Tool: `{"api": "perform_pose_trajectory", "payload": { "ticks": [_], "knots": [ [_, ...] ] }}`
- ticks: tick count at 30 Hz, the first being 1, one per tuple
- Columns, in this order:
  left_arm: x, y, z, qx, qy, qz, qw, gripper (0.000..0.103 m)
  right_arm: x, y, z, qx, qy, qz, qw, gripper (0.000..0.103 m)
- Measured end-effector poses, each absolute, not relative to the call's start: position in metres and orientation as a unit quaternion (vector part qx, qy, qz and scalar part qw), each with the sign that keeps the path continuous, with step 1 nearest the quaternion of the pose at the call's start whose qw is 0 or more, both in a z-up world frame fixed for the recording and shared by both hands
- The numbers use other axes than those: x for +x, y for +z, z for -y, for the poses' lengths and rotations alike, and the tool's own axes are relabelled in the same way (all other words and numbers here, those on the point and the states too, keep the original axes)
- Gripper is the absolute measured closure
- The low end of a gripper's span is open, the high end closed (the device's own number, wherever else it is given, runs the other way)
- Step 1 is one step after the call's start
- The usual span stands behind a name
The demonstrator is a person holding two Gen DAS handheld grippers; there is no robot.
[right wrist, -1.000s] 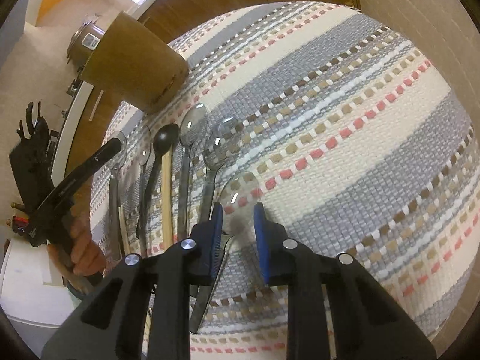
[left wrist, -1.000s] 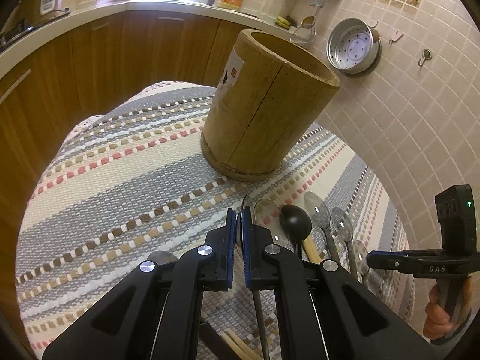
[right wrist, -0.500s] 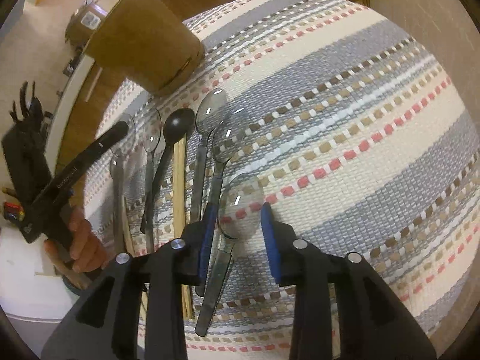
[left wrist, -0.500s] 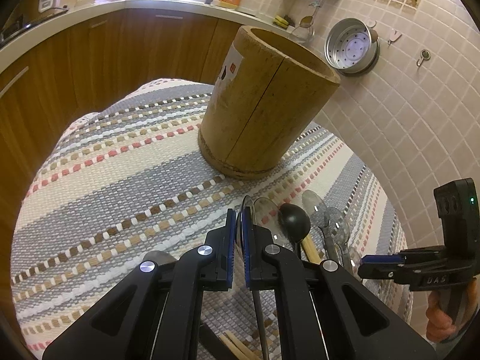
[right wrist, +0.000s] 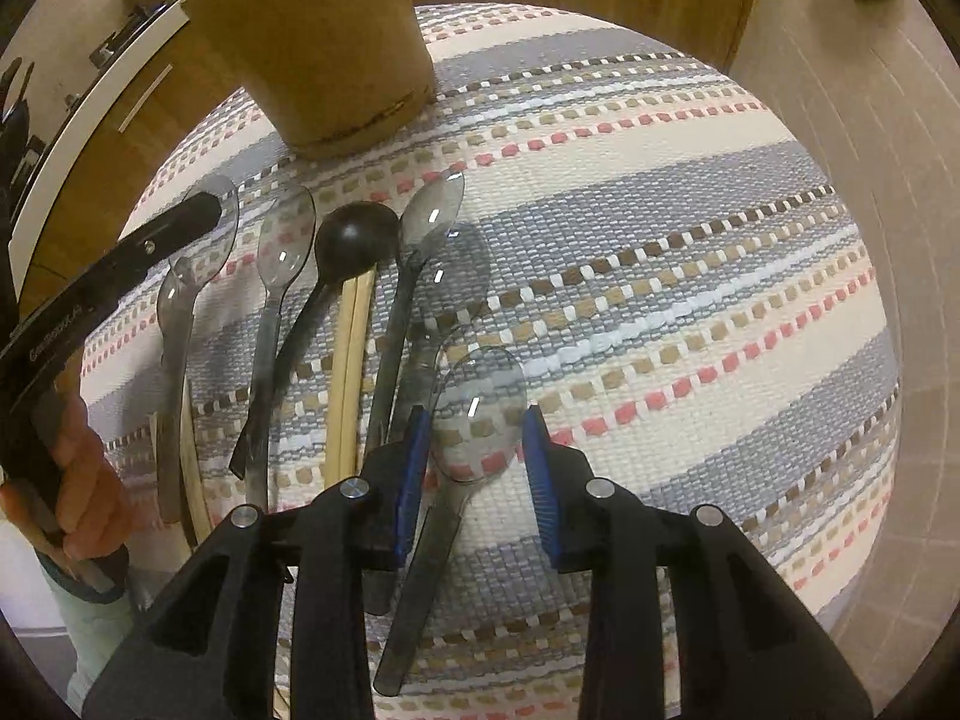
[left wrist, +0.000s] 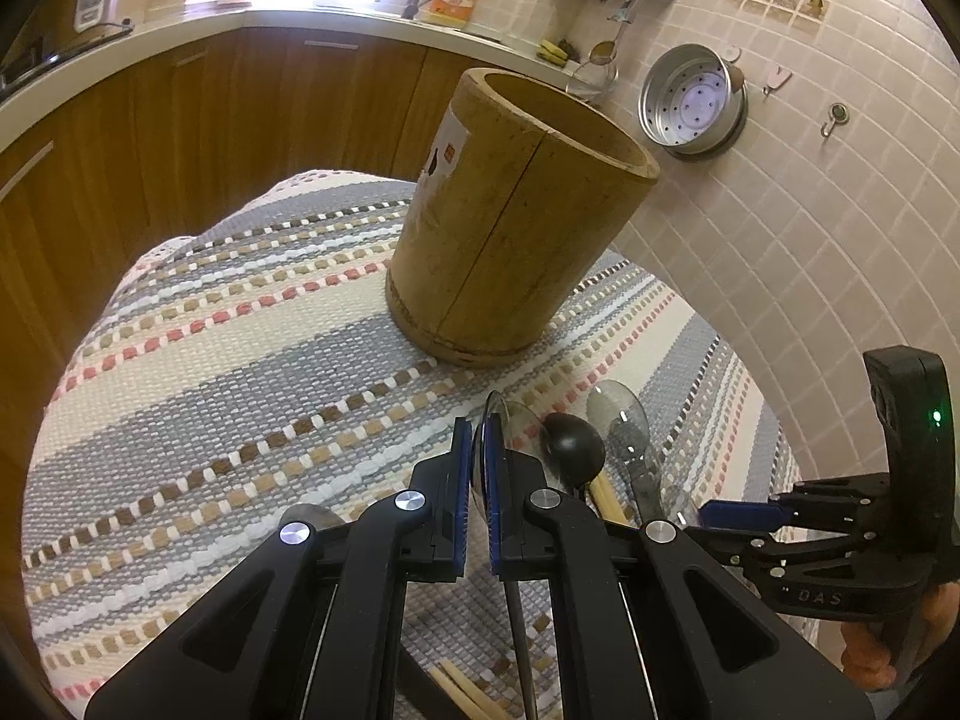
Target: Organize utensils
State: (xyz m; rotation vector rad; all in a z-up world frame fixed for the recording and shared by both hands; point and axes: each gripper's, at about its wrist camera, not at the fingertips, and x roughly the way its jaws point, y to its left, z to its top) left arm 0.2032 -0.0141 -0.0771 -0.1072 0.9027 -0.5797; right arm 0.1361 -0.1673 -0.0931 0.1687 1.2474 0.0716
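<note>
A bamboo utensil holder (left wrist: 516,222) stands upright on the striped cloth; it also shows in the right wrist view (right wrist: 312,36). My left gripper (left wrist: 477,474) is shut on a clear plastic spoon (left wrist: 489,420), held on edge just above the cloth. My right gripper (right wrist: 474,450) is open, its blue pads either side of the bowl of another clear spoon (right wrist: 477,408) lying on the cloth. Beside it lie more clear spoons (right wrist: 429,222), a black spoon (right wrist: 354,240) and wooden chopsticks (right wrist: 348,372).
The striped cloth (left wrist: 240,360) covers a small round table. A tiled wall (left wrist: 810,228) with a hanging steel steamer (left wrist: 693,102) is close on the right. Wooden cabinets and a counter (left wrist: 180,96) run behind the table.
My right gripper opened wider and moved forward over the rightmost clear spoon. My left gripper rose slightly toward the holder with its spoon still clamped.
</note>
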Motion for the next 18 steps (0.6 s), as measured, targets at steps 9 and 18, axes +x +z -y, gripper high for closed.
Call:
{"api": "perform_pose_trajectory", "payload": {
  "ticks": [9,18],
  "knots": [
    [0.205,-0.08,0.014,-0.049,-0.273,-0.432,0.858,0.1,0.118,-0.08,0.184,0.088,0.048,-0.568,0.817,0.091],
    [0.207,-0.083,0.015,-0.046,-0.269,-0.434,0.858,0.1,0.106,-0.087,0.212,0.128,0.059,-0.567,0.812,0.087]
  ]
}}
